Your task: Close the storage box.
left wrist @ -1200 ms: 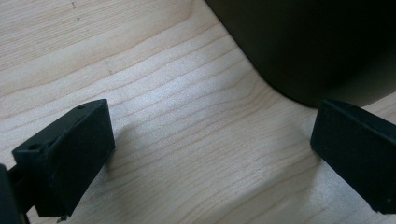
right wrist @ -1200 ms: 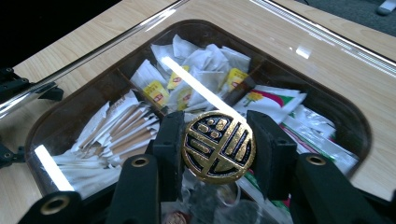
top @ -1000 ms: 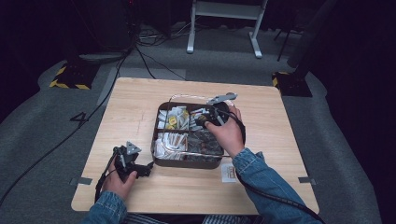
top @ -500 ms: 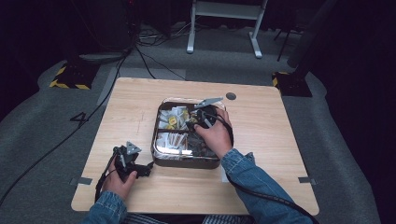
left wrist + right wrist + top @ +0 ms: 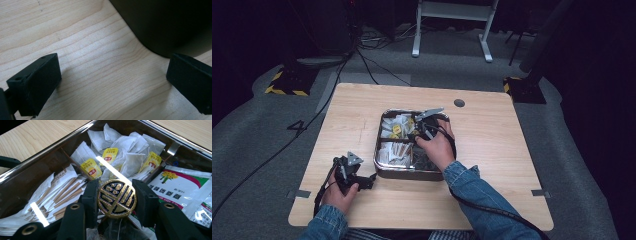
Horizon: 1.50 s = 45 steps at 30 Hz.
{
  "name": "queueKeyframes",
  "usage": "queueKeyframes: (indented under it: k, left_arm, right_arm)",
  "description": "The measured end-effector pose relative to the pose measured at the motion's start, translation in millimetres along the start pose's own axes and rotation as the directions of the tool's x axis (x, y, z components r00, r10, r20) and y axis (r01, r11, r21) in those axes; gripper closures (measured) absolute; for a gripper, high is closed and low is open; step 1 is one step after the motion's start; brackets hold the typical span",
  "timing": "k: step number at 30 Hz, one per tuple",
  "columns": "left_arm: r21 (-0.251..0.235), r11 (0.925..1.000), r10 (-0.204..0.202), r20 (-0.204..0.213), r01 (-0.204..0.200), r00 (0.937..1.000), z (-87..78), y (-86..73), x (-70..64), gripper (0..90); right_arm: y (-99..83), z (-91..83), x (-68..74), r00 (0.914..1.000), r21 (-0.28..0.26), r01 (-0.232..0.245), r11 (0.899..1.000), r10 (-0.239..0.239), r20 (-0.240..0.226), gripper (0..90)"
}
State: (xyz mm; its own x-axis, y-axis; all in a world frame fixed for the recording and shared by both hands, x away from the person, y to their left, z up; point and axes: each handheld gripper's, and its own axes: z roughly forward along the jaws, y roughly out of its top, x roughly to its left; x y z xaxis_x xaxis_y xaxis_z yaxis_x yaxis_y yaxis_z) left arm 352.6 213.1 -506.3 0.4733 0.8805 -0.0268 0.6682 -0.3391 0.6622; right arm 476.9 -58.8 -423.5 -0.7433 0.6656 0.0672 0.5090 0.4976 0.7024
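Observation:
A metal tray [image 5: 381, 171] with compartments sits mid-table, holding tea bags [image 5: 125, 152], paper stick packets [image 5: 60, 192] and white sachets [image 5: 185, 182]. My right gripper [image 5: 418, 135] hovers over the tray's middle. In the right gripper view it [image 5: 117, 198] is shut on a round gold-and-black medallion [image 5: 117, 198], held upright between the jaws above the packets. My left gripper [image 5: 362, 181] rests on the wood at the tray's near left corner. In the left gripper view it [image 5: 113, 82] stands open with bare table between the jaws and the tray's dark wall [image 5: 160, 25] just ahead.
The wooden table [image 5: 492, 165] has a small dark hole [image 5: 459, 103] behind the tray. Cables trail from both grippers toward the person. Grey floor, a white stand [image 5: 452, 20] and yellow-black striped feet [image 5: 287, 85] lie beyond the table's far edge.
The right hand and gripper have shifted left over the tray's middle. The left gripper has stayed put.

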Motion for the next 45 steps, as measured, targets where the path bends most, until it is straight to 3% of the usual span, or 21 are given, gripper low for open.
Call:
queueKeyframes:
  k: [30,45]
  left_arm:
    - [0.0,1.0,0.0,0.0,0.0,1.0,0.0,0.0,0.0,0.0]
    - [0.0,1.0,0.0,0.0,0.0,1.0,0.0,0.0,-0.1,0.0]
  right_arm:
    - [-5.1,7.6,-1.5,0.9998,0.007,0.019,1.0,-0.019,-0.006,59.4]
    - [-7.8,8.1,-0.4,0.9982,-0.011,0.059,0.998,-0.059,0.006,59.2]
